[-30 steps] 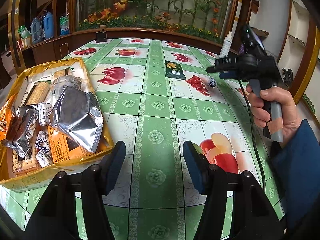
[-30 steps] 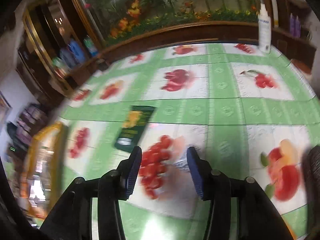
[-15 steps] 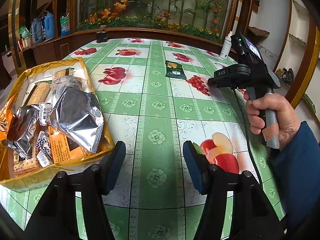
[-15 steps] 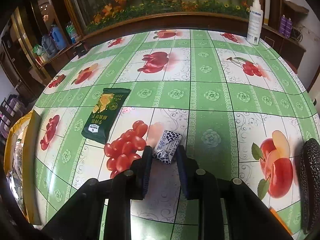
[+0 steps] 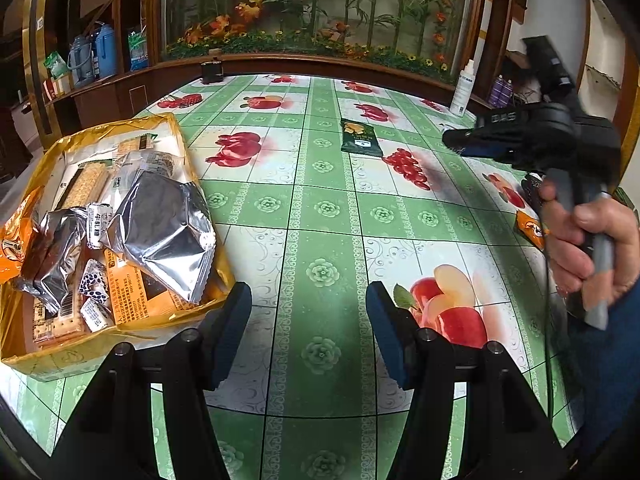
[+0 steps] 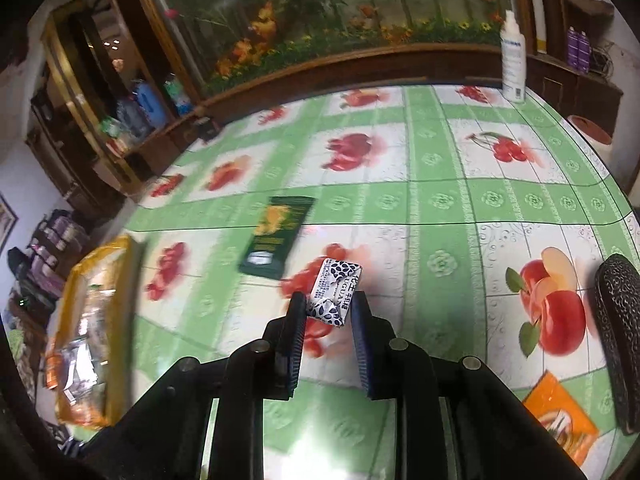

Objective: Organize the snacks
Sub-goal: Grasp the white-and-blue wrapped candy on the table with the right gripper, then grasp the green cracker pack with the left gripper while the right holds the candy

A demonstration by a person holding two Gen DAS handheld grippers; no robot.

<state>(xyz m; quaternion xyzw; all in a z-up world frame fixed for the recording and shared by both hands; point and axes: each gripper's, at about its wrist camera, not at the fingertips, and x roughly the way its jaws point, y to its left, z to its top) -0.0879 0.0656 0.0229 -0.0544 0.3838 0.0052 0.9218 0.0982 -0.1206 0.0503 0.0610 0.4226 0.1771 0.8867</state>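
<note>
Your right gripper (image 6: 328,312) pinches a small white candy with dark leaf spots (image 6: 334,294) between its tips, up off the green fruit tablecloth (image 6: 440,208). A dark green snack pack (image 6: 278,240) lies flat at 11 o'clock from the candy. The yellow snack box (image 5: 100,220), full of silver and orange packs, sits at 9 o'clock. Your left gripper (image 5: 308,332) is spread wide and holds nothing, low over the cloth just beside the box. An orange pack (image 6: 560,420) lies at 4 o'clock.
</note>
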